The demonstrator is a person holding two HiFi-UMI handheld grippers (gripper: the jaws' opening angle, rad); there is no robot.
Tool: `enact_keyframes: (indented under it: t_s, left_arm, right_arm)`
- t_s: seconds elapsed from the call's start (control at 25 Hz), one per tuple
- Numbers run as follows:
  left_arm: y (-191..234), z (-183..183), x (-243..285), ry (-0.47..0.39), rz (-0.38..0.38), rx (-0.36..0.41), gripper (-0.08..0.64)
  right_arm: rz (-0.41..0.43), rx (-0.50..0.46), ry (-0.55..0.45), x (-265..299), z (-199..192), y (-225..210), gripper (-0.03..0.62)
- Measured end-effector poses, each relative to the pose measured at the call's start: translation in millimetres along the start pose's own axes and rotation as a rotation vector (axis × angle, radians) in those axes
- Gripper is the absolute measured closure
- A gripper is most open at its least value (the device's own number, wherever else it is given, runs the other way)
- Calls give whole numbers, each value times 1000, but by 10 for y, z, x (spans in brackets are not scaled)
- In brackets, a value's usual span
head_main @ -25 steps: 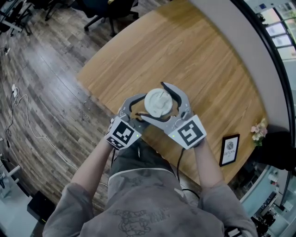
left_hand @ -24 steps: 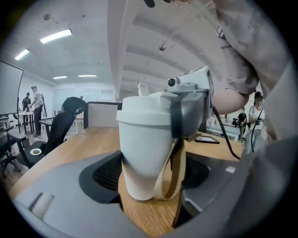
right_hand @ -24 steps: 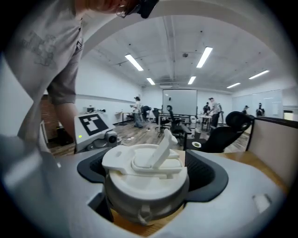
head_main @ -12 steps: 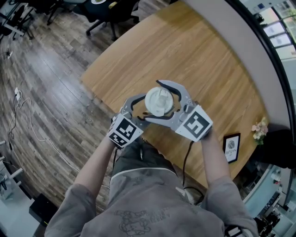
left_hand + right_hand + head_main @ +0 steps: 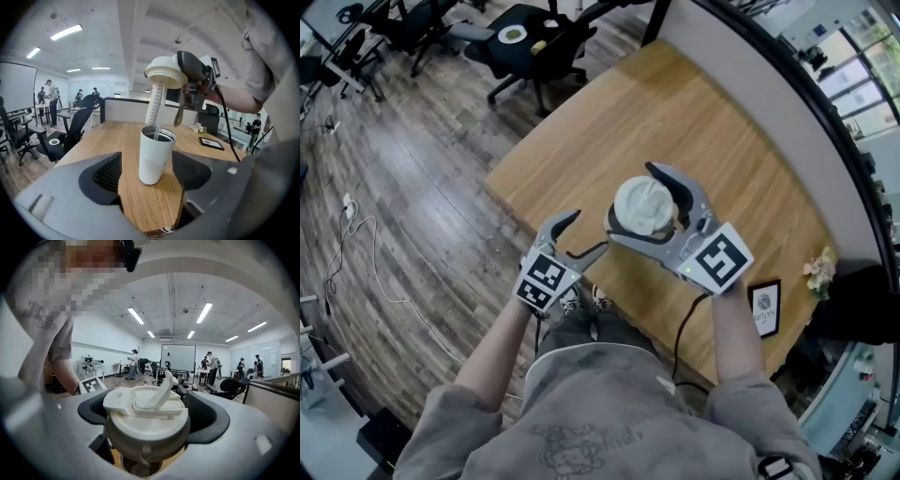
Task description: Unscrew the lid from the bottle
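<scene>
Lid [image 5: 644, 206] lifted off, bottle [image 5: 154, 157] stood upright on the wooden table [image 5: 741, 159]
The lid is clamped in the right gripper [image 5: 151, 414] and held above the white bottle, with its tube [image 5: 155, 105] dipped into the open mouth. The left gripper [image 5: 587, 232] is released, its jaws just opened wider, and the bottle sits untouched just ahead of them.

You are standing at a curved wooden table [image 5: 703, 122] on dark plank flooring [image 5: 403, 187]; black office chairs [image 5: 525, 42] are sitting beyond it, and ceiling strip lights [image 5: 65, 32] are glowing overhead.
</scene>
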State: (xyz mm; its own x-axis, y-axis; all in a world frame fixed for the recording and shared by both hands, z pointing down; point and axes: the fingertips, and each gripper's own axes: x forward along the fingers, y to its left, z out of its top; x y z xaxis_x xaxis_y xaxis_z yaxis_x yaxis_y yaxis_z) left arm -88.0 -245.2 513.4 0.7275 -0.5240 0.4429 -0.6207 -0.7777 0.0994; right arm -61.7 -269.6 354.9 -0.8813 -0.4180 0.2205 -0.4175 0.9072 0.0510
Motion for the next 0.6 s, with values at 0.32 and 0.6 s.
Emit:
enact_keyframes:
  t_s: [0.32, 0.6]
  left_arm:
    - [149, 700, -610, -94, 53, 17, 337]
    - [271, 1537, -1301, -245, 164, 116, 401]
  right_arm:
    - [-113, -84, -108, -256, 892, 65, 109]
    - [-231, -136, -105, -533, 1436, 183, 109]
